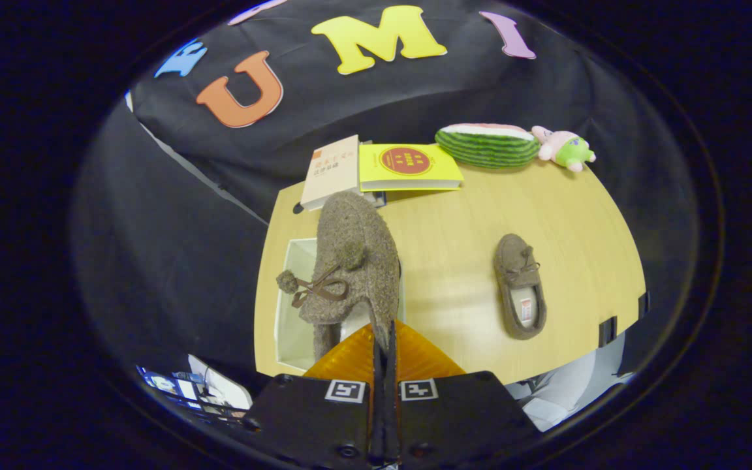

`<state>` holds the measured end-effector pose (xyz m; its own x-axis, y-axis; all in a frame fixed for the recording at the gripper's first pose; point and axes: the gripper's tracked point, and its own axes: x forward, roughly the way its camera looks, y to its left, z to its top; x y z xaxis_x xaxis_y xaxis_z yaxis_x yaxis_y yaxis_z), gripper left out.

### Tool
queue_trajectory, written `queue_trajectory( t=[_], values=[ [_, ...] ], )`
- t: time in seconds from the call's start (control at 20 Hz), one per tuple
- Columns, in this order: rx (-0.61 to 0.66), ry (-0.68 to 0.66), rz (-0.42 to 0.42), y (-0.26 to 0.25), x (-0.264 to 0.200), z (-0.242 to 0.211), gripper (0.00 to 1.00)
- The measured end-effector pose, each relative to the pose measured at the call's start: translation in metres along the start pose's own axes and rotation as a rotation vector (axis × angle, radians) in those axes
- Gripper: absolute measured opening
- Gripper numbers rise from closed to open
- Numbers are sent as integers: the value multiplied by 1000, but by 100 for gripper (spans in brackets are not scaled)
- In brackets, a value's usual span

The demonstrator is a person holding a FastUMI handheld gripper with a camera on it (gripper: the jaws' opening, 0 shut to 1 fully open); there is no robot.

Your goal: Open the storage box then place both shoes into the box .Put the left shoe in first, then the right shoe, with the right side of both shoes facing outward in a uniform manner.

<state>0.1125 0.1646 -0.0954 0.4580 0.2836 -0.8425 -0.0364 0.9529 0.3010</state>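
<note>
Gripper (384,346): the two orange ribbed jaws are pressing together on the heel rim of a fuzzy grey-brown woollen slipper with a brown pom-pom lace (348,267), gripping it so it is hanging toe-away just ahead of the jaws.

Held shoe: it is hovering over an open white rectangular storage box (288,307) sitting at the surface's 9 o'clock side, and partly covering the box's opening.

Second shoe: a matching brown slipper (519,287) is lying flat on the pale wooden surface (448,261) toward 3 o'clock, well apart from the box.

Background: a cream book (331,171) and a yellow book (408,167) are lying at 12 o'clock, with a watermelon-slice plush (487,143) and a small pink-and-green plush toy (564,149) toward 1 o'clock.

Risk, grip: the pinch is taking only a thin edge of soft fabric, so the slipper is likely to swing or slide free.

Risk, placement: the toe is reaching past the box's far wall, so lowering may be catching the rim.

Risk, orientation: a twist while lowering may be turning the wrong side outward.
</note>
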Motion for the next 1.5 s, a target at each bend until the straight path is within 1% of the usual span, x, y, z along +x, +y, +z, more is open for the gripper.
queue_trajectory(
  t=[0.15, 0.3, 0.5, 0.7, 0.85, 1.1, 1.2, 1.25, 1.3, 1.35, 1.4, 1.45, 1.5],
  values=[
    [-8, -88, 34, 39, 2, 0, 6],
    [33, -129, 92, 78, 18, -9, 6],
    [45, -184, 91, 102, 54, -19, 6],
    [66, -156, 89, 111, 91, -30, 6],
    [70, -139, 59, 106, 118, -42, 6],
    [66, -57, 11, 93, 158, -70, 6],
    [66, -28, 6, 89, 170, -79, 6],
    [81, -15, 22, 90, 173, -81, 6],
    [75, 16, 44, 94, 180, -85, 9],
    [27, 92, 78, 98, 182, -95, 15],
    [7, 115, 151, 107, 168, -96, 32],
    [-27, 116, 203, 117, 159, -92, 49],
    [-64, 97, 193, 109, 142, -83, 67]
  ],
)
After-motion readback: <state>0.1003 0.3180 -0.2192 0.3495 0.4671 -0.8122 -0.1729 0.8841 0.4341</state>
